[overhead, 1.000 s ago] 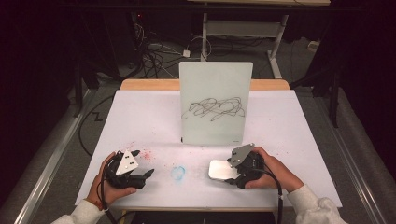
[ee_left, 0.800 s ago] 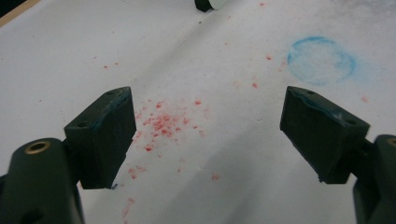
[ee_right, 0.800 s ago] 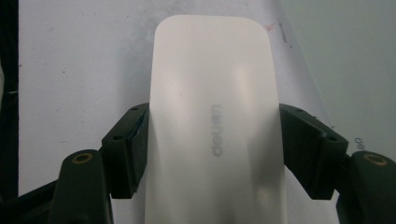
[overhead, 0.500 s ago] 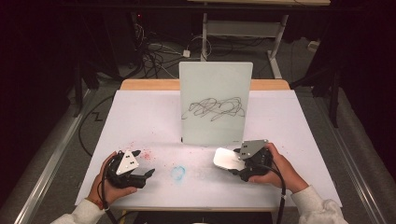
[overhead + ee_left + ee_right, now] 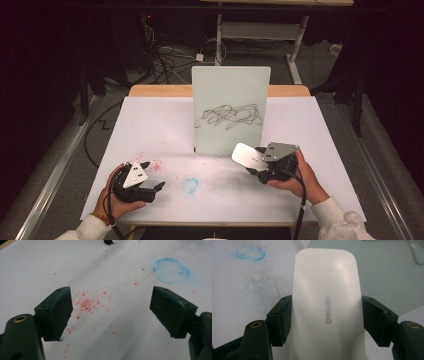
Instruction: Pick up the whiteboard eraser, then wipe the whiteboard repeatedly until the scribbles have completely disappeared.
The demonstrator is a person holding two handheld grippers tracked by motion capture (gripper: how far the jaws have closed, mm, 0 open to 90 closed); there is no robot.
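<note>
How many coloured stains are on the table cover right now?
2: a blue ring stain near the front middle of the white cover, and a patch of red specks just beyond the left gripper.

A wooden table covered by a white sheet (image 5: 150, 125) stained with red specks and a blue ring is surrounded by dark grey carpeted floor (image 5: 60, 165), tangled black cables (image 5: 165, 57) and a white metal-framed desk (image 5: 260, 30) behind.
</note>
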